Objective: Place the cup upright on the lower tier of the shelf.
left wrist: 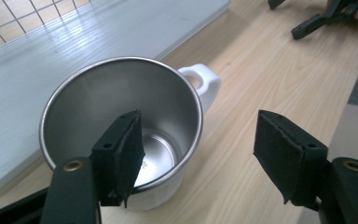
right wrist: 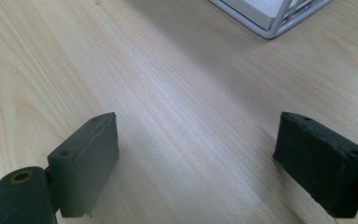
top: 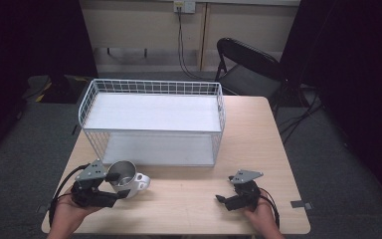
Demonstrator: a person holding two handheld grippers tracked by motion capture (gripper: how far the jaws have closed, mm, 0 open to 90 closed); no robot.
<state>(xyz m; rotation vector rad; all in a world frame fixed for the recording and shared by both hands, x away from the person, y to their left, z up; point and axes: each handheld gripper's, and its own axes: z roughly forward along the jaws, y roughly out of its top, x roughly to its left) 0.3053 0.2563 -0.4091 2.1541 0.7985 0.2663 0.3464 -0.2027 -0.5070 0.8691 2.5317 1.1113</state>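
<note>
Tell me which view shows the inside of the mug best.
The left gripper view: it looks straight down into the mug, showing its steel wall and bottom, with one jaw inside the rim. The high view shows the mug small, its inside barely visible. The right gripper view shows table.

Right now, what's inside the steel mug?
One pad of the left gripper dips inside the mug. Otherwise bare steel shows; that pad covers part of the bottom.

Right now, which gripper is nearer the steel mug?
Left. The left gripper is at the mug, one jaw inside its rim. The right gripper is off to the mug's right, over bare table.
</note>
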